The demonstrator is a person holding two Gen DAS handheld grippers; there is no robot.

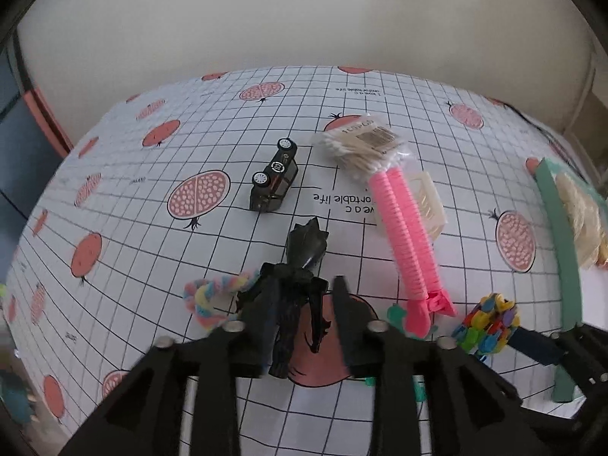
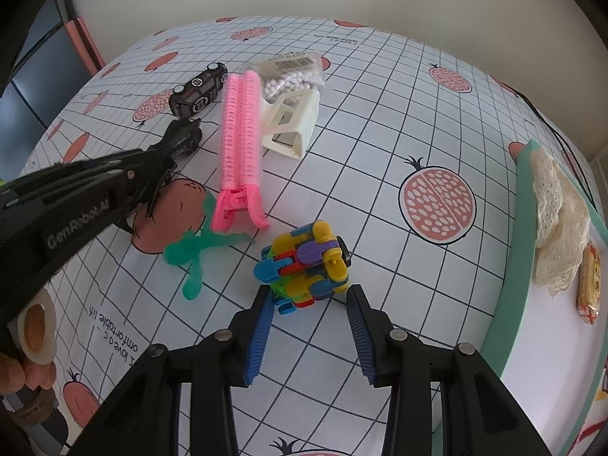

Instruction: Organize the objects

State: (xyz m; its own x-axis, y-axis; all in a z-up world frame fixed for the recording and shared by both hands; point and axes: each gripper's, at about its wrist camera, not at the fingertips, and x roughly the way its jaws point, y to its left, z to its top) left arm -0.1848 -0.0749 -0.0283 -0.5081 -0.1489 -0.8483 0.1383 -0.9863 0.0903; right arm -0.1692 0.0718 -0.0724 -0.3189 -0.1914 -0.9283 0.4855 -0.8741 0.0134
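Observation:
A dark spiky toy figure (image 1: 304,250) lies on the gridded tablecloth between the fingers of my left gripper (image 1: 302,296). The gripper is open; the toy leans on the left finger (image 1: 262,311), and cloth shows between it and the right finger. In the right wrist view this gripper (image 2: 152,174) comes in from the left over the same figure (image 2: 184,138). My right gripper (image 2: 309,292) has its blue pads (image 2: 262,326) against both sides of a colourful block cube (image 2: 304,262), which rests on the cloth and also appears as the cube (image 1: 486,323) in the left wrist view.
Behind lie a black toy car (image 1: 275,176), a bag of cotton swabs (image 1: 361,144), a pink hair clip (image 1: 406,235) and a white clip (image 1: 429,205). A green jelly figure (image 2: 193,243) and a pastel rope ring (image 1: 209,296) lie near. A green-rimmed tray (image 2: 513,266) at right holds lace (image 2: 554,220).

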